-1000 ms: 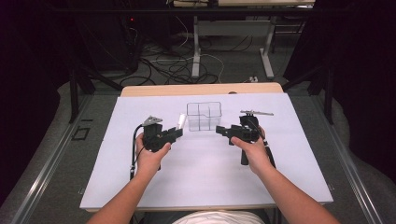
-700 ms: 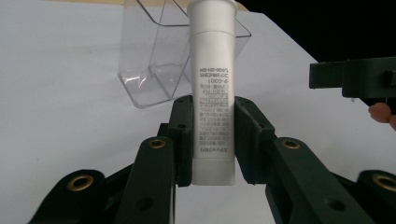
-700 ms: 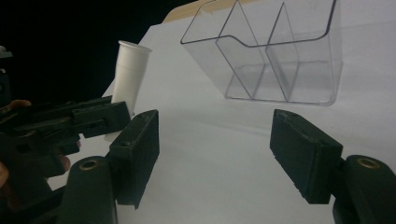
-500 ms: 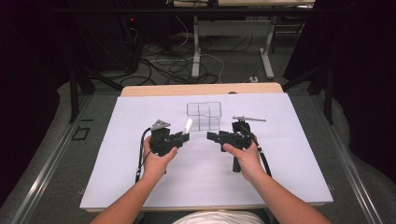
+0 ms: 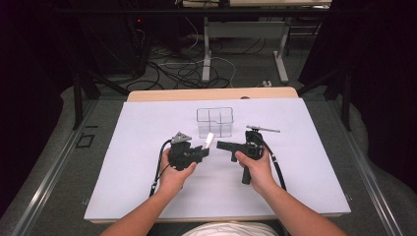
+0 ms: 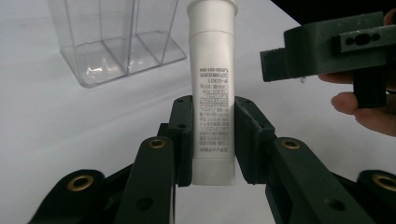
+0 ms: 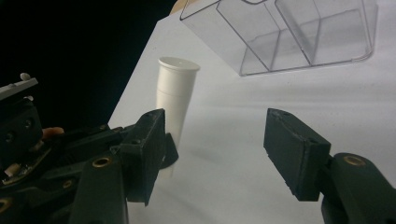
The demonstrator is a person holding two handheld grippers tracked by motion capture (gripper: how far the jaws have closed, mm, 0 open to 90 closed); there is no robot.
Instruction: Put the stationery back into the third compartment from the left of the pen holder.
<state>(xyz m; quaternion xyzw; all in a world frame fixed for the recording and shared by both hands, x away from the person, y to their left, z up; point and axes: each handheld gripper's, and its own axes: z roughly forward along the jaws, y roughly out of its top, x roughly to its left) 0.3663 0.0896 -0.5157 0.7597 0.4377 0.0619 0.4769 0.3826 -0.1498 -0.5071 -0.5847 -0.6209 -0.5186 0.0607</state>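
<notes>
We've got the white tube (image 6: 211,88) clamped in our left gripper (image 5: 200,153), jaws squeezing its lower half so the capped end sticks up free, just in front of the clear divided box (image 5: 215,121). That grip low on the body looks deliberate: it leaves the top open for a second hold. Our right gripper (image 5: 222,145) sits level on the other side of the tube from the left, also near the box's front wall; its jaws have just been closing but stand apart with nothing between them, the tube off beside one pad. Looks like a handover or cap twist coming.
</notes>
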